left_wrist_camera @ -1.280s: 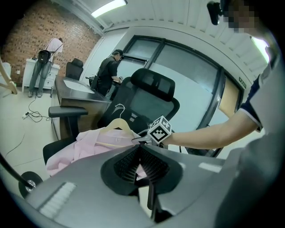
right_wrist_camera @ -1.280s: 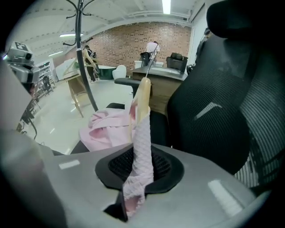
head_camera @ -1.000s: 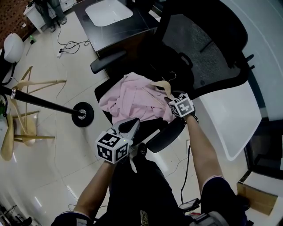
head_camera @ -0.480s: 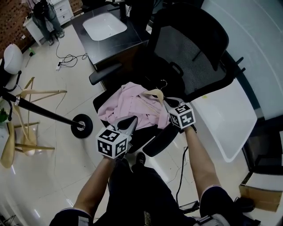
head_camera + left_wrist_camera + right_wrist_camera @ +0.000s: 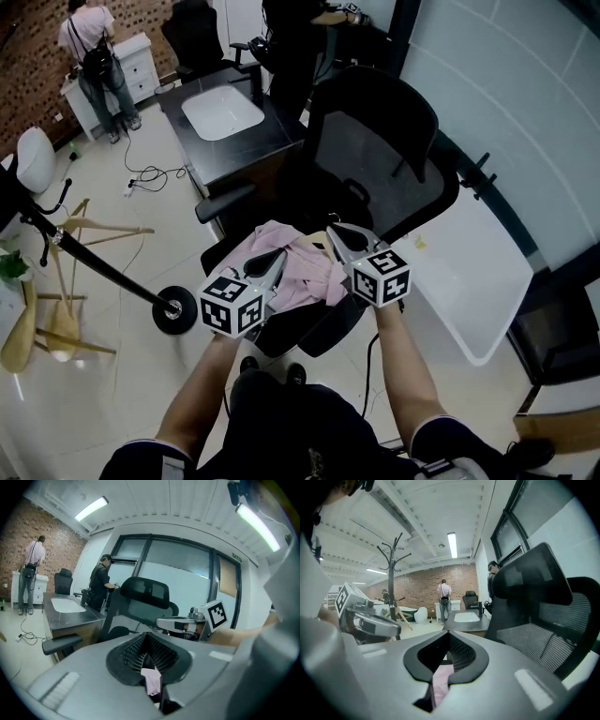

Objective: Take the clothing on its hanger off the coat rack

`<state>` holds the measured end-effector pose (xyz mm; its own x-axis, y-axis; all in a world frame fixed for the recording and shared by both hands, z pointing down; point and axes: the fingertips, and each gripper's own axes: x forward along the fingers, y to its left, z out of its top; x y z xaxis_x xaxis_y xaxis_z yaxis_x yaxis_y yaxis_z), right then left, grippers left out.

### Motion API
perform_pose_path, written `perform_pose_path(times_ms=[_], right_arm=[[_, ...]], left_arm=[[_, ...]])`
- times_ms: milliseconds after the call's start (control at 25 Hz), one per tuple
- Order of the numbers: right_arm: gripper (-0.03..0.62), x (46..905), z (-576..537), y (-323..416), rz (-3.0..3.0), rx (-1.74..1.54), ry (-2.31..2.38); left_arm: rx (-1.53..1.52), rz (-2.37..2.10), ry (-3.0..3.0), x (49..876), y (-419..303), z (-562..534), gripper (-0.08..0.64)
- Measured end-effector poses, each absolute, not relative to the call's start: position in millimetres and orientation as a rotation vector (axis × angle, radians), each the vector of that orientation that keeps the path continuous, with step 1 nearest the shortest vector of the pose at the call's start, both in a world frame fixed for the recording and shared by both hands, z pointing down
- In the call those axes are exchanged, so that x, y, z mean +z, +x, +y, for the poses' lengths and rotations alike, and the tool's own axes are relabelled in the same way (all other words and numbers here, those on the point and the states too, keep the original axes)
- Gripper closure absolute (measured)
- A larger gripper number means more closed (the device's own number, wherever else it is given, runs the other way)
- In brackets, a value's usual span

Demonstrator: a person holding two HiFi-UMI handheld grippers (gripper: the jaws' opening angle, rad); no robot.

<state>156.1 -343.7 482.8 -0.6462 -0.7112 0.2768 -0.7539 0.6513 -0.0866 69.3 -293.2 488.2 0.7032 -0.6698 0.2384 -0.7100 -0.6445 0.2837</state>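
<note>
Clamping down tight with the right gripper (image 5: 335, 234) on pink cloth at frame centre, after standing wide open a second ago. Pinching a fold of the same pink clothing (image 5: 302, 274) with the left gripper (image 5: 274, 257), pads pressing together on the fabric in that gripper's own view. Bunching the garment, spread loosely over the seat of the black office chair (image 5: 375, 131) a moment back, into a tighter heap between the two tools, with both now drawn nearer each other and higher in the frame. Lying well apart from the coat rack (image 5: 176, 324), with its pole and round base slanting across the left of the frame; judging by that, already off the rack and now being gathered up from the chair with a two-point hold. Showing only a pale sliver of what looks like the wooden hanger (image 5: 316, 236) at the upper edge of the cloth, just beside the right jaws; impossible to tell whether either gripper is touching it. Reaching forward with both bare forearms from the bottom of the frame, the left angling up from lower left, the right rising almost straight from lower right, marker cubes facing the camera and jaws pointing toward the chair back, converging on the bundle.
</note>
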Motion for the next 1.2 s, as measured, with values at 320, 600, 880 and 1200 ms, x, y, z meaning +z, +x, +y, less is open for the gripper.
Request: perform_pose_path(times_ms=[320, 600, 880, 1200], right_arm=[[0.591, 414, -322, 131, -2.819, 0.187, 1.187], [0.591, 399, -316, 128, -2.862, 0.187, 1.186], [0.592, 391, -317, 129, -2.867, 0.157, 1.184], [0.592, 387, -316, 132, -2.865, 0.139, 1.192]], left_arm=[[0.079, -1.129, 2.636, 439, 65, -296, 0.548], [0.064, -1.152, 2.687, 413, 61, -293, 0.548], [0.053, -1.144, 2.707, 406, 68, -293, 0.548], [0.049, -1.128, 2.721, 405, 73, -289, 0.548]])
